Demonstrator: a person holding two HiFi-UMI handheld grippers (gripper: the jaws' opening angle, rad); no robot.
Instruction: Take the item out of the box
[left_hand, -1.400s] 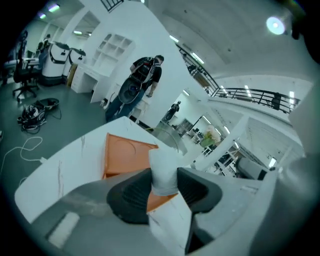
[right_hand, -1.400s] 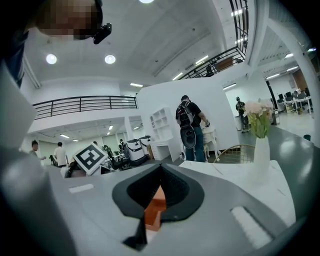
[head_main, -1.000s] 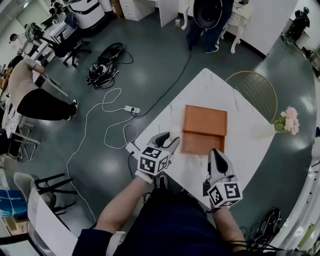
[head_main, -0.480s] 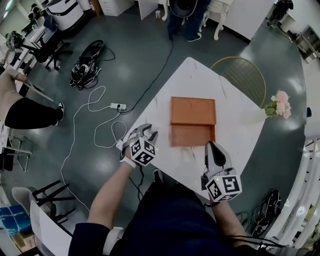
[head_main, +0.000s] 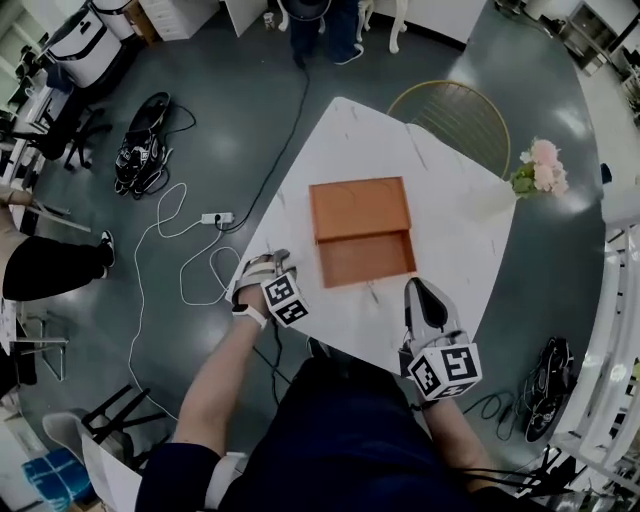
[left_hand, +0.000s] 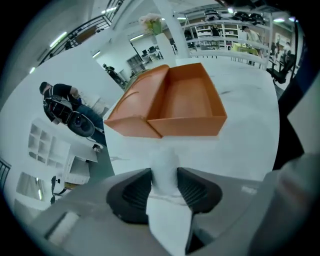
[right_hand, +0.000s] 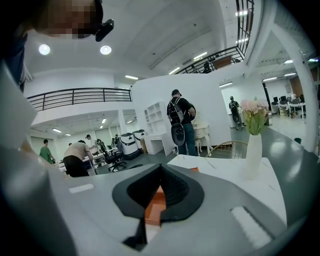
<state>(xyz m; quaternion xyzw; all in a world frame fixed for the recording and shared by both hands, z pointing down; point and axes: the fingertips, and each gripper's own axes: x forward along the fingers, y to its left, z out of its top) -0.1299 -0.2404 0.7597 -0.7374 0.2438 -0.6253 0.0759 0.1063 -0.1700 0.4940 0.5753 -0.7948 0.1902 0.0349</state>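
An orange box (head_main: 362, 257) lies open on the white marble table (head_main: 450, 220), its lid (head_main: 360, 208) folded back on the far side and its tray bare inside. My left gripper (head_main: 260, 267) is at the table's near-left edge, left of the box, shut on a white item (left_hand: 164, 165) that stands up between its black pads. The left gripper view shows the box (left_hand: 185, 102) just beyond that item. My right gripper (head_main: 419, 288) hovers over the table's near edge, right of the box, jaws together and holding nothing; the box (right_hand: 156, 200) shows through its slit.
A white vase of pink flowers (head_main: 535, 170) stands at the table's right corner. A gold wire chair (head_main: 455, 110) is behind the table. Cables and a power strip (head_main: 215, 217) lie on the floor to the left. A person (head_main: 320, 25) stands beyond.
My left gripper has sunk and drifted left, away from the box toward the table's edge, and rolled over. My right gripper has shifted only slightly.
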